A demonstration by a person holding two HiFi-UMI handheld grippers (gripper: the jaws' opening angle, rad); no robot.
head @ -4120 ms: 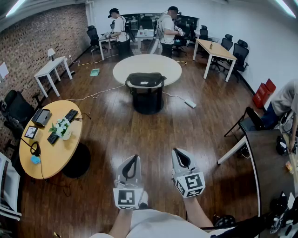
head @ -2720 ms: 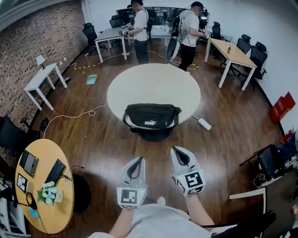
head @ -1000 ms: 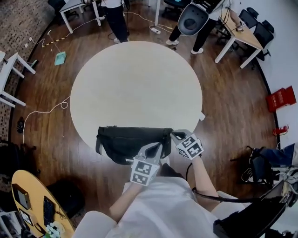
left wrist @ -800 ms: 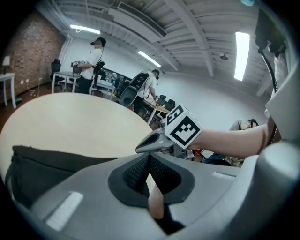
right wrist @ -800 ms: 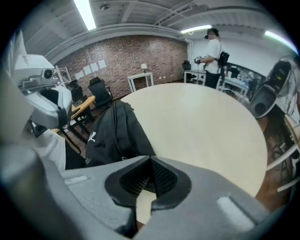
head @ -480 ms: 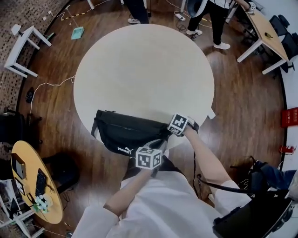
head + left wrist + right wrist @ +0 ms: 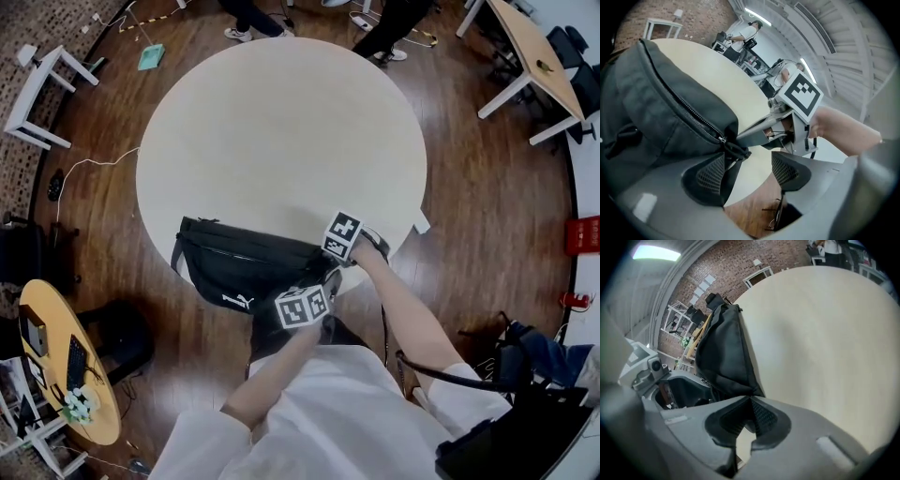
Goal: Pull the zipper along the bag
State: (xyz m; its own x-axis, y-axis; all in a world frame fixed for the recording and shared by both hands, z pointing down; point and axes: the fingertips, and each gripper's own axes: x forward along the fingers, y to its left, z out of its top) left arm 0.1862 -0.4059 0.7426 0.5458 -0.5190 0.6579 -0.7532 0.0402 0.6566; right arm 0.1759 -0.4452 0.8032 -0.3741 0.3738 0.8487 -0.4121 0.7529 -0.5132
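A black waist bag [image 7: 234,267] lies at the near edge of the round cream table [image 7: 281,131]. In the left gripper view its zipper [image 7: 684,105] runs down to the pull [image 7: 733,149], which rests at the tip of one pad [image 7: 710,173]. My left gripper [image 7: 749,161] is opening its jaws, and the pads do not press on the pull. My right gripper [image 7: 749,401] is shut on the bag's [image 7: 724,352] right end. The right gripper's marker cube [image 7: 801,93] shows just beyond the pull.
An orange round table [image 7: 56,375] with a keyboard stands at the lower left. A white desk [image 7: 42,84] is at the far left and a wooden desk [image 7: 525,47] at the far right. People's legs [image 7: 253,19] stand beyond the table. Cables lie on the wood floor.
Over the last seconds I came up to the table and both grippers went from mid-air to the bag's right end. Since half a second ago they have barely shifted.
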